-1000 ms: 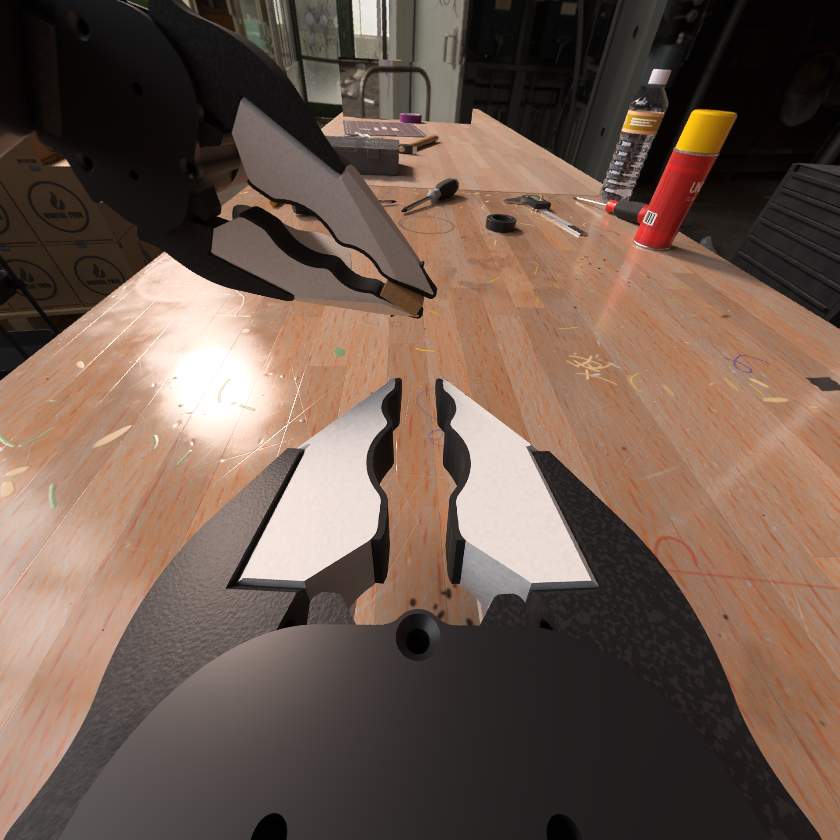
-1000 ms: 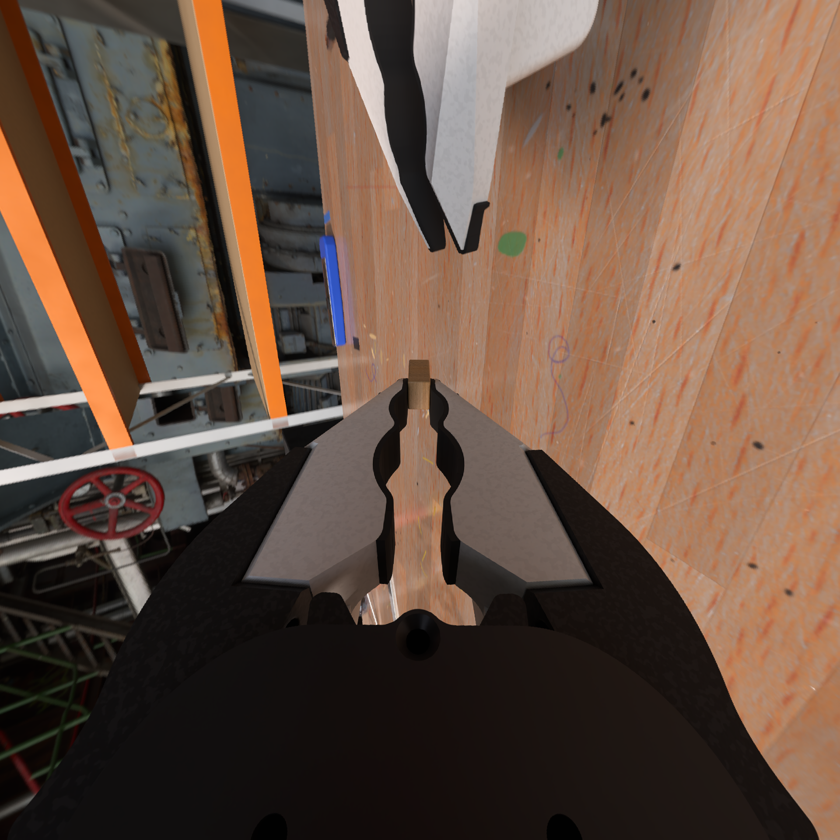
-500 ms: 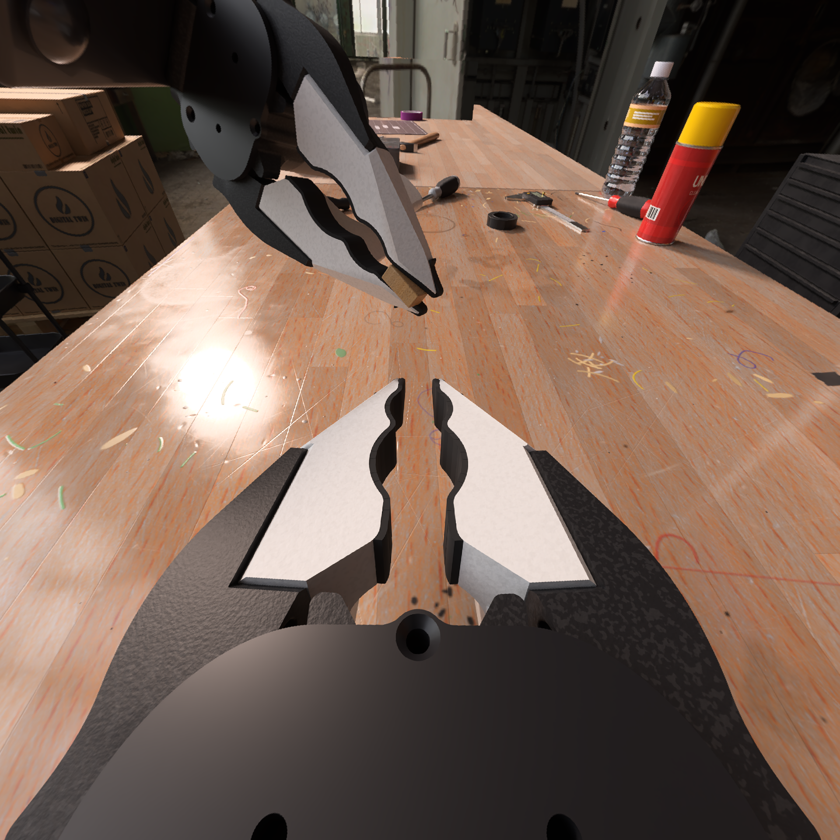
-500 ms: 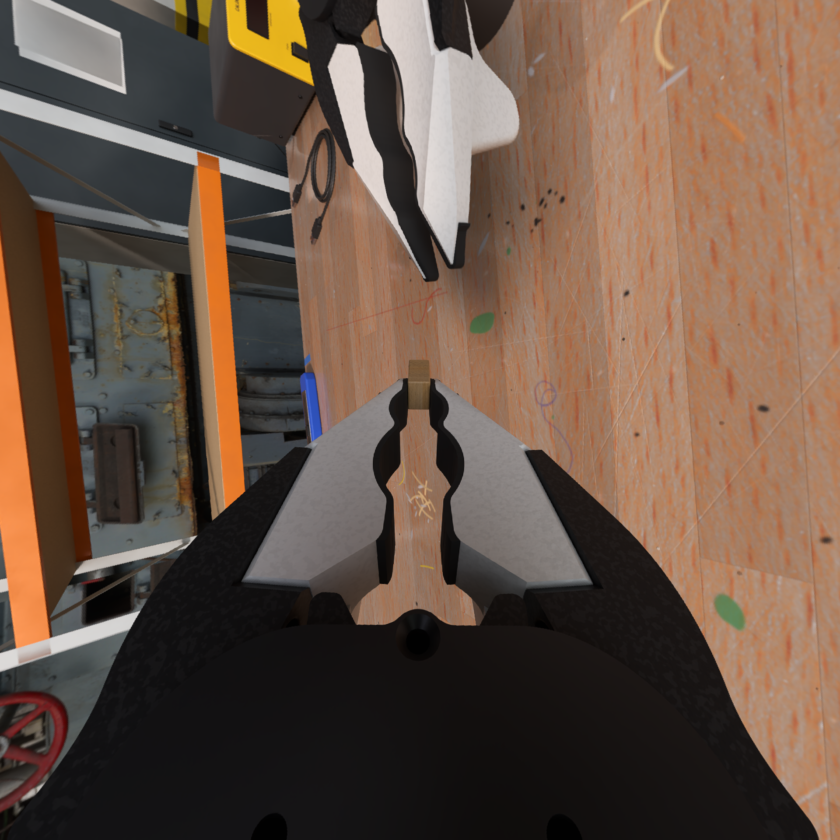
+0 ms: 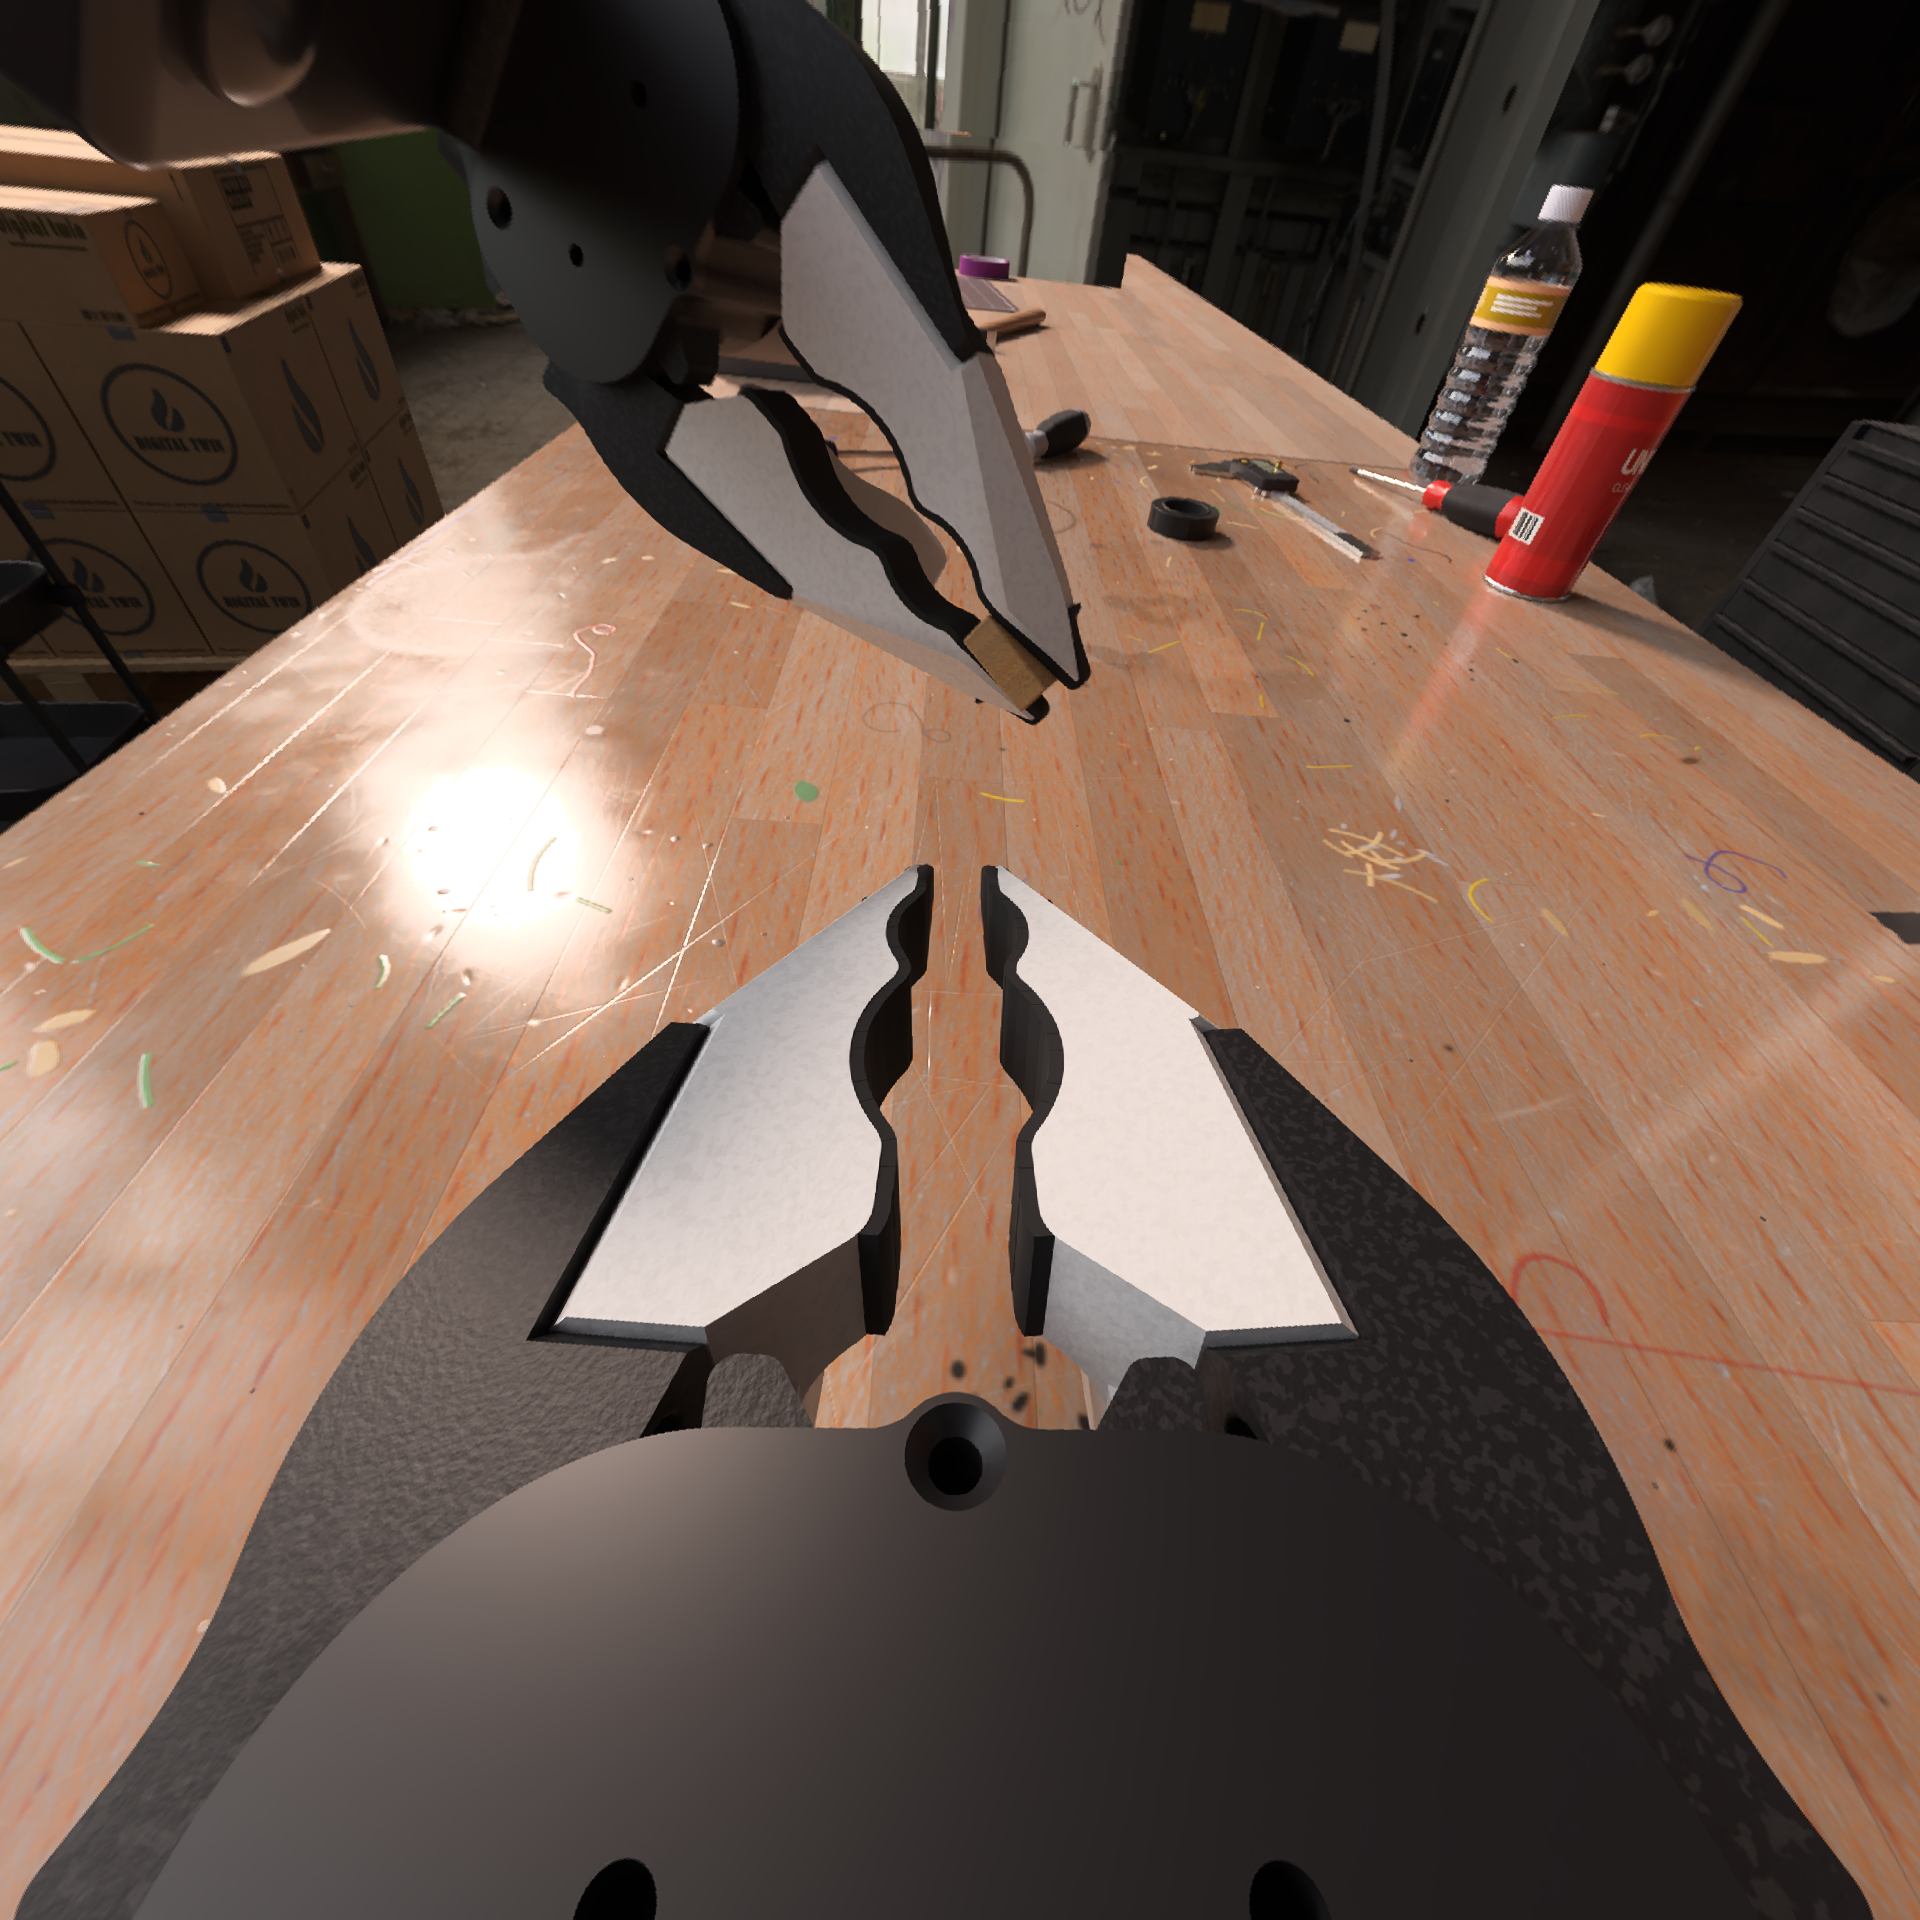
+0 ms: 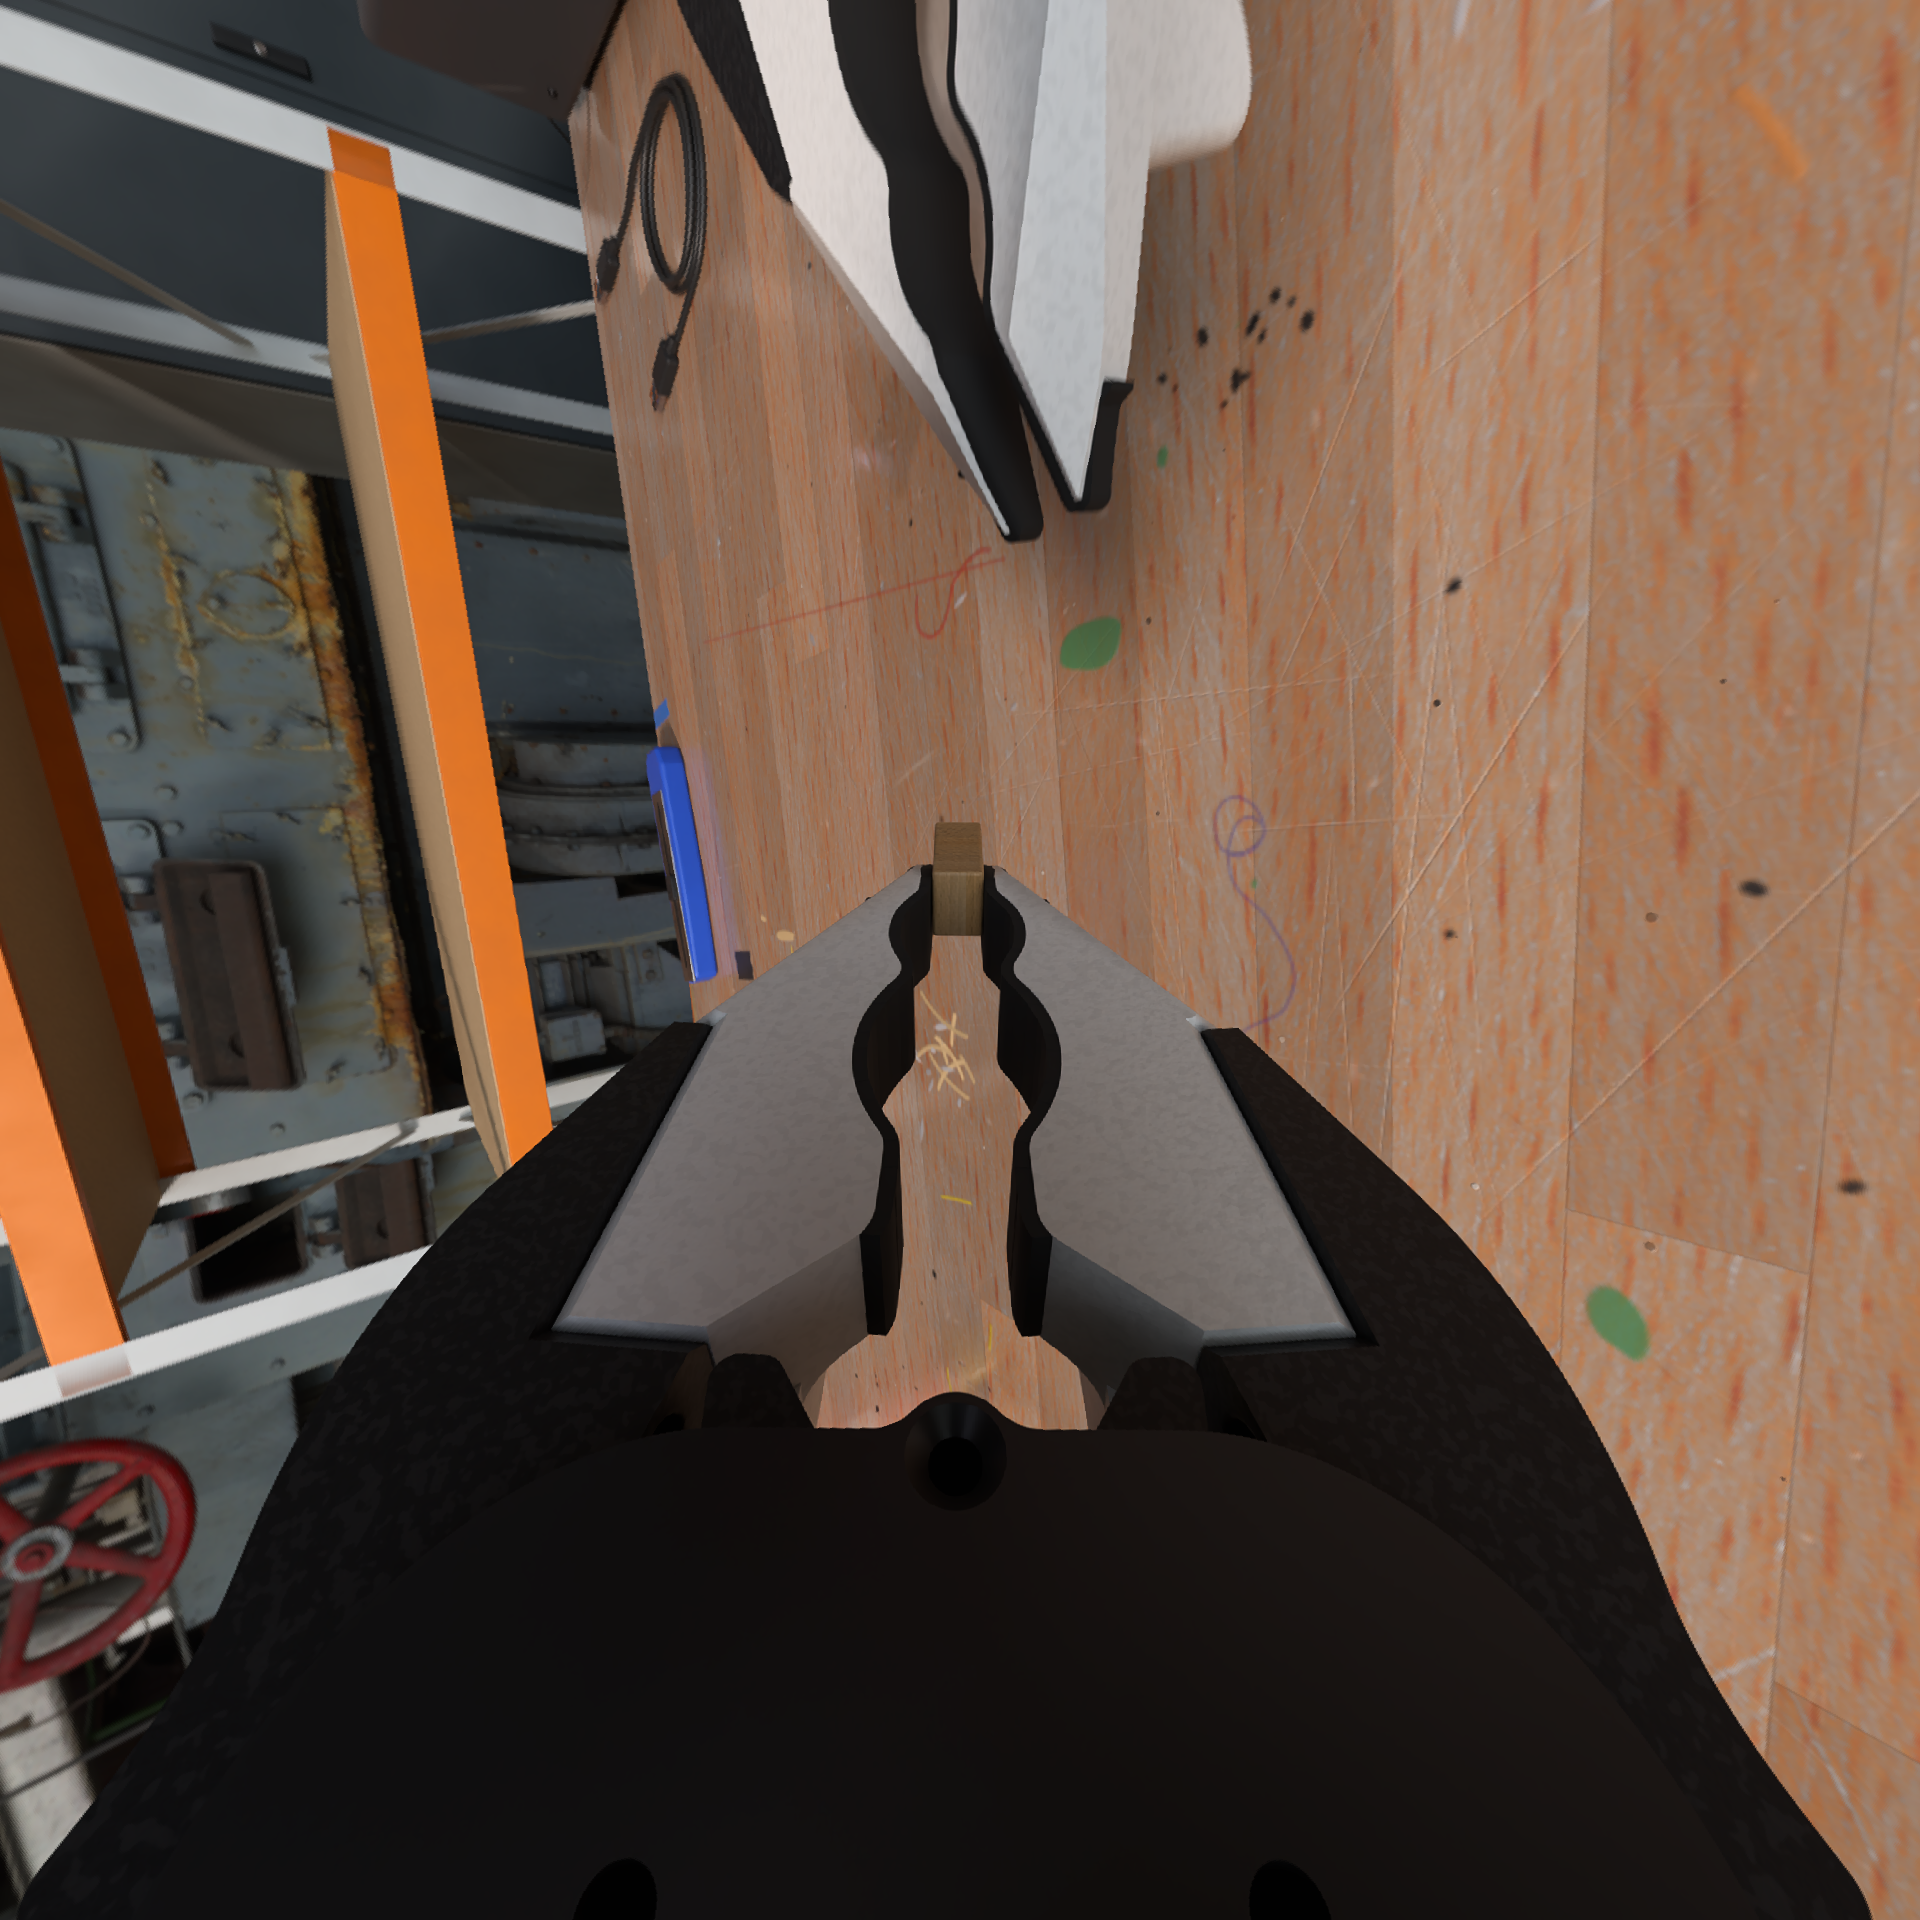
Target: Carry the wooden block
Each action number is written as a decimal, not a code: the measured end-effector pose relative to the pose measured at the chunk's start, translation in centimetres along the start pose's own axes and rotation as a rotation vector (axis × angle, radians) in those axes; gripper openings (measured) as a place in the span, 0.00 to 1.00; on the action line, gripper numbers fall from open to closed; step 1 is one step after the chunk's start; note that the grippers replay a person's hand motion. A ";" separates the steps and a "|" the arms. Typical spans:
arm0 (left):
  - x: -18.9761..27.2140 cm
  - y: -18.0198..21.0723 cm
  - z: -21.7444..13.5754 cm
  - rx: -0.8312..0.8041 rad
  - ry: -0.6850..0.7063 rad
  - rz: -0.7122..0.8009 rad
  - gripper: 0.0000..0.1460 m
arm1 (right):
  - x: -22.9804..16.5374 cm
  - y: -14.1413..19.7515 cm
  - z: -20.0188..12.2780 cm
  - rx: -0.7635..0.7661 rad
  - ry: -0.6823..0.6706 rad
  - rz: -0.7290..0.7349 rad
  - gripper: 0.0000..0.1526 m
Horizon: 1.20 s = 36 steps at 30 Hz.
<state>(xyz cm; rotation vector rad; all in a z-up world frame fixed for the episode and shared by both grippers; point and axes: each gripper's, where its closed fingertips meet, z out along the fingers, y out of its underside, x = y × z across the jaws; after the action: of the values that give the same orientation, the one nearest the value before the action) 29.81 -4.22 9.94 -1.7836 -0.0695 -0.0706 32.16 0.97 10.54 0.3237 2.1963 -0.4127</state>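
Left wrist view: left claw (image 5: 956, 883) empty, tips nearly closed with a thin gap, low over the table (image 5: 1351, 1039); right claw (image 5: 1029, 681) has swung closer, now ahead and above it, block (image 5: 1006, 663) pinched at its tips, clear of the wood. Right wrist view: right claw (image 6: 957, 883) clamps the block (image 6: 957, 883); left claw (image 6: 1049, 488) has neared, dead ahead. Carry looks underway, grip shallow, could slip

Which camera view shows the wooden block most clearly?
The left wrist view: the wooden block appears from the side, pinched at the tips of the right gripper, above the workbench. The right wrist view shows only its small end between the fingertips.
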 end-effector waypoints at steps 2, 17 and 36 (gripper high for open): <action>0.1 0.2 0.3 -0.011 0.007 -0.005 0.05 | 0.2 -0.2 -0.1 0.023 0.002 0.008 0.05; 0.4 0.4 0.7 0.000 0.035 -0.017 0.06 | 1.0 -0.6 -0.4 0.074 0.062 -0.003 0.05; 1.0 0.0 0.4 0.015 0.065 -0.008 0.07 | 0.2 -0.8 -0.1 0.017 0.063 -0.117 0.05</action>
<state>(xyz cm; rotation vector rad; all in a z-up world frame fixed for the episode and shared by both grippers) 30.81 -3.82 9.97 -1.7651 -0.0298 -0.1337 31.64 0.28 10.55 0.2210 2.2820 -0.4913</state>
